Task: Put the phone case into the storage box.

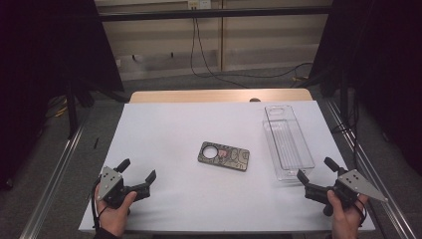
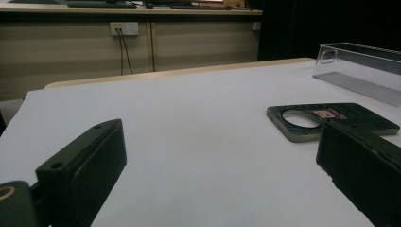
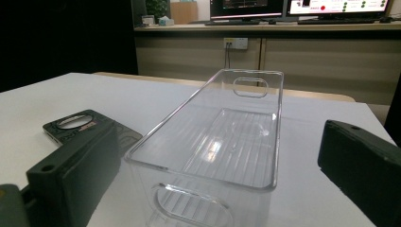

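Both grippers held low, jaws spread

The left gripper [image 1: 137,172] sits at the lower left of the high view, the right gripper [image 1: 314,168] at the lower right; each hand grips from below, jaws wide apart with nothing between.

You have one dark patterned phone case [image 1: 224,156] and one clear plastic bin [image 1: 288,141] on a single white table [image 1: 164,129]. You hold two grippers, the left gripper [image 1: 137,171] and the right gripper [image 1: 315,168].

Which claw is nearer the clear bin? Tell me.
Right. The right claw sits just at the near end of the clear bin, jaws open toward it. The left claw is far across the table, beyond the phone case.
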